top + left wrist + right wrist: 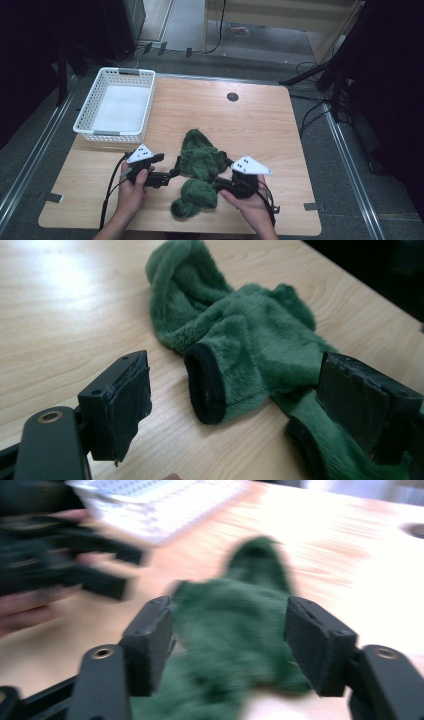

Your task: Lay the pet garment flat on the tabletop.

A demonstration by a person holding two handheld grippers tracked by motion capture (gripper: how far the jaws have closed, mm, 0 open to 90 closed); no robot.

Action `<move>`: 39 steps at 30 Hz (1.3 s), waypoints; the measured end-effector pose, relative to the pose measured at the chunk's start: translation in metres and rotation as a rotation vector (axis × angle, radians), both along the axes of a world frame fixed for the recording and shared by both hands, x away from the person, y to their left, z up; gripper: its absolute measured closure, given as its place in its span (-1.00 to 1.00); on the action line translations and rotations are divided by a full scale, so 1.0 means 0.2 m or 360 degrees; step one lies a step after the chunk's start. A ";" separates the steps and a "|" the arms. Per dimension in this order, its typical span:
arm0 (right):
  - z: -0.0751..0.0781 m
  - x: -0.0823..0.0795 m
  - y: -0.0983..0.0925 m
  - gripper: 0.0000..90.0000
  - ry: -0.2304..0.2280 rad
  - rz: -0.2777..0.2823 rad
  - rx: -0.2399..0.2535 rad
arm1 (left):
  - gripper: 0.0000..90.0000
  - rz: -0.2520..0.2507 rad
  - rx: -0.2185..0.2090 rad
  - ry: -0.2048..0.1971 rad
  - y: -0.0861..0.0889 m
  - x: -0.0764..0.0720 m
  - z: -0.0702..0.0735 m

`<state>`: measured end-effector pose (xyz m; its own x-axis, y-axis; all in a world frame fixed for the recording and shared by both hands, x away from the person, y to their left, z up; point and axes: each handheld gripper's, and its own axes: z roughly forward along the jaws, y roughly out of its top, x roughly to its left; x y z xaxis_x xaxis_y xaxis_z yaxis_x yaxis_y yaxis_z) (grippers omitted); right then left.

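Note:
Green fuzzy socks [199, 155] lie crumpled at the front middle of the wooden table [260, 120], with a balled part [196, 196] nearest the person. In the left gripper view one sock [250, 345] shows a dark-edged cuff [204, 385] that gapes toward the camera. My left gripper [172, 168] [240, 400] is open, with that cuff between its jaws and untouched by its pads. My right gripper [220, 173] [235, 645] is open too, its jaws astride the green sock pile [235, 630] from the other side. The right gripper view is blurred.
A white slotted basket [90, 107] stands at the back left of the table, holding nothing I can see. A small dark round hole [232, 96] sits near the table's far edge. In the right gripper view the left gripper [85, 560] and its hand appear at upper left.

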<state>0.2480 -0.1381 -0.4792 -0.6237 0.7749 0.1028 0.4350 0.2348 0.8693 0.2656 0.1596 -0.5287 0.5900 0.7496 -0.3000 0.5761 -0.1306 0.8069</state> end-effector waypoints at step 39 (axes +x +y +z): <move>-0.22 0.67 0.19 0.20 0.0417 0.0084 -0.0223 | -0.11 0.0270 0.0140 0.0206 -0.14 0.34 -0.02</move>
<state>0.3816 -0.1011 -0.5238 -0.6298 0.7601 0.1598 0.6241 0.3728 0.6867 0.3345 0.1317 -0.5326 0.4142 0.8614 -0.2938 0.6936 -0.0897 0.7147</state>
